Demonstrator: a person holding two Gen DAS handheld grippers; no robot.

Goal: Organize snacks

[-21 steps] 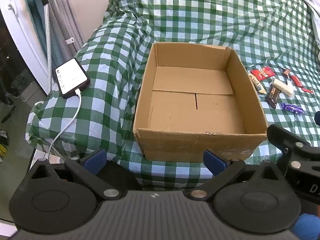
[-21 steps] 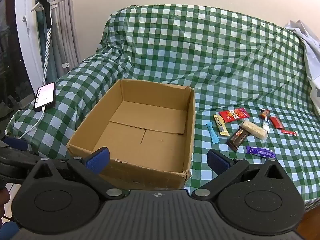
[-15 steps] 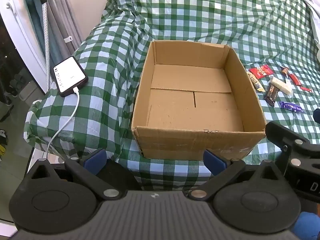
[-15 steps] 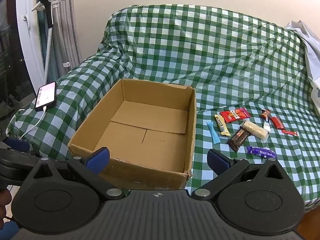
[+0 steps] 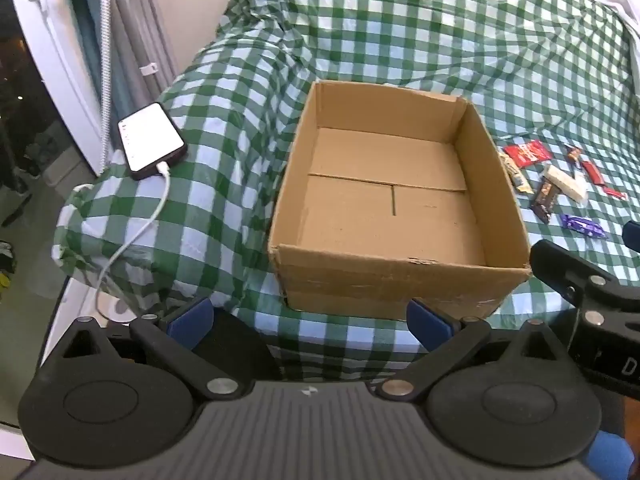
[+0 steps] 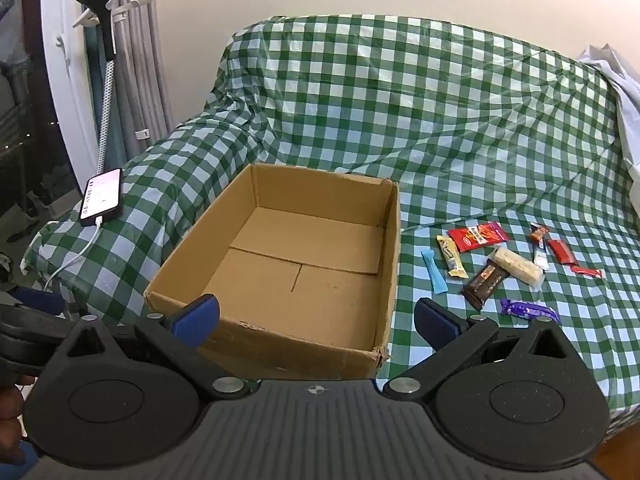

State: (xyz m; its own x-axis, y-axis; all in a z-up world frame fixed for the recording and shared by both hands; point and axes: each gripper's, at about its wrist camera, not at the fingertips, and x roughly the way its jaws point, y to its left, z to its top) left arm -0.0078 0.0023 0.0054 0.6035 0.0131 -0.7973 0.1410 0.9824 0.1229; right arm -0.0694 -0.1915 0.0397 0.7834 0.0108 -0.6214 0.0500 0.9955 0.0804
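Snacks [image 6: 496,268] lie scattered on the checked cover right of the empty cardboard box [image 6: 394,256]. Our left tool [image 5: 308,320] and right tool [image 6: 316,316] both gape, empty. Thin wrappers could slip our pads. Only the right view shows the blue stick [image 6: 434,274].
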